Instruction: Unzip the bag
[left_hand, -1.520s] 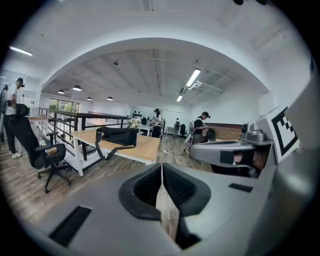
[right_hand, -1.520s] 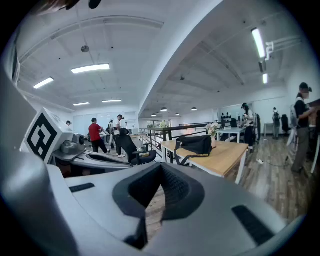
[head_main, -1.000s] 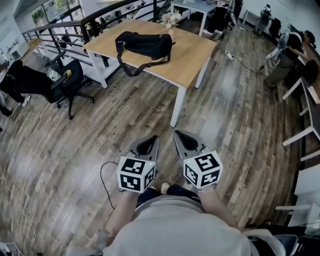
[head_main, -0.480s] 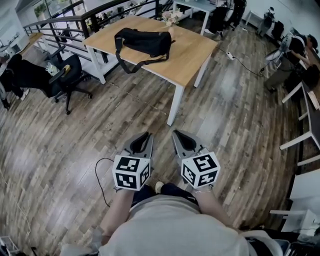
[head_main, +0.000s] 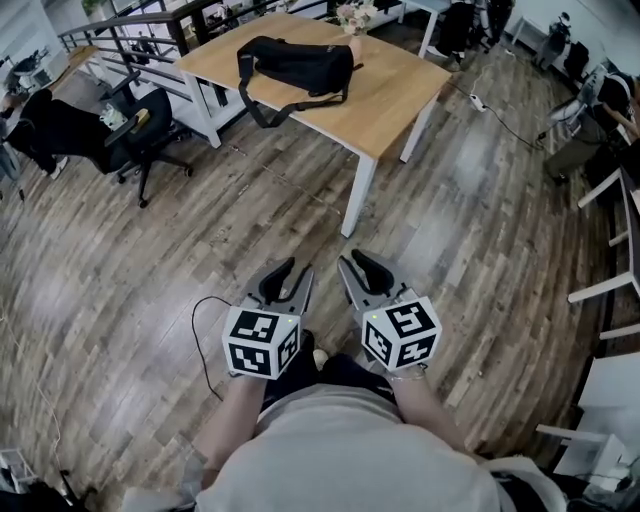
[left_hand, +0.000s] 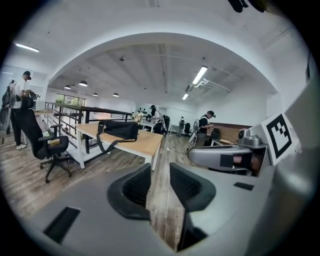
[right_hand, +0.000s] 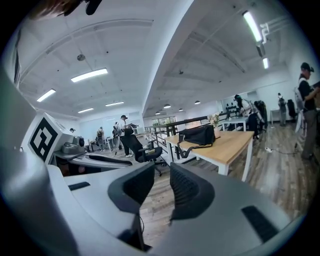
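Observer: Both jaw pairs, pressed together a second ago, have just been opening. Head view: two grippers, left gripper (head_main: 295, 272) and right gripper (head_main: 353, 262), side by side over the grey wood-plank floor (head_main: 150, 260).

Checker: Bag count, place?

Observer: One black fabric bag (head_main: 300, 62), lying on one light wooden table with white legs (head_main: 395, 100), well apart from both grippers. One strap (head_main: 262, 112) hangs over the edge.

Checker: Left gripper view?

Observer: Jaws spread, only floor between them; bag (left_hand: 120, 130) far ahead.

Checker: Right gripper view?

Observer: Likewise spread, nothing pinched; bag (right_hand: 200, 135) ahead on the table.
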